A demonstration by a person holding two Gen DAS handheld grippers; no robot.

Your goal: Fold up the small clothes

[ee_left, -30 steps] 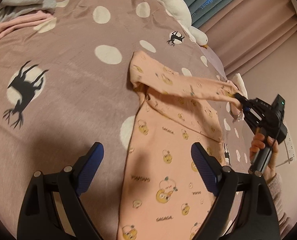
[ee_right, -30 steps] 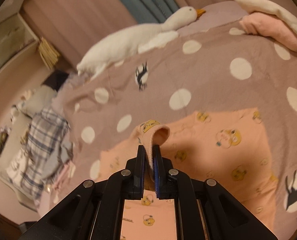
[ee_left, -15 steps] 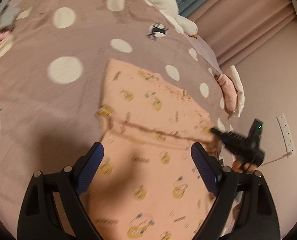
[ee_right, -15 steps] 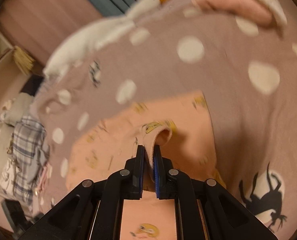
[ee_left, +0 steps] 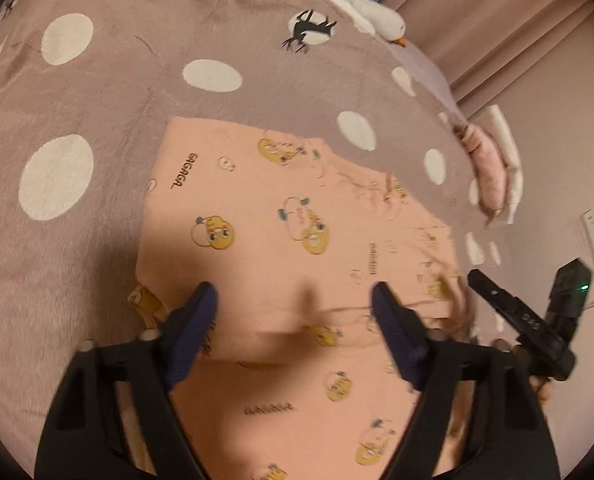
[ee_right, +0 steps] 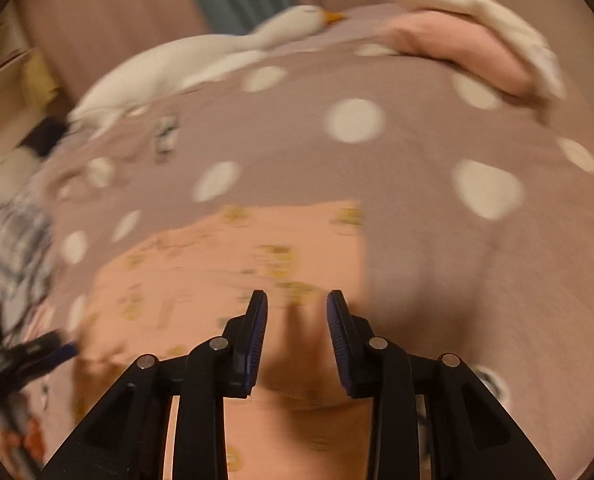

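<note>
While a fold was laid across the garment, the scene stood thus:

Garment: a peach top (ee_left: 297, 216) with yellow cartoon prints was spread flat on the bed (ee_left: 109, 92), its upper part doubled over the lower along a crosswise edge near the tongs.

Left tongs (ee_left: 295, 312): held wide apart just above the fold edge, with nothing between the pads.

Right tongs (ee_right: 297, 320): seen parted over the top's right side, gripping nothing; in the left view they (ee_left: 477, 280) were seen beside the right hem, seemingly clear of the cloth, though blur left this uncertain.

Step in hand: the fold was judged freshly laid, so a flattening pass along the crease would be called for, with pressure kept low so that the layers are not dragged apart.

Alignment: the folded corners should be matched to the side hems beneath before another fold is begun; a small piece poking out at the left edge (ee_left: 145, 300) should be tucked.

Edges: the bed's right edge was close beside the top, with wall beyond.

Open room: bare bedspread lay ahead and to the left; a toy goose (ee_left: 357, 4) and folded pink cloth (ee_left: 489, 176) were well apart from the work.
</note>
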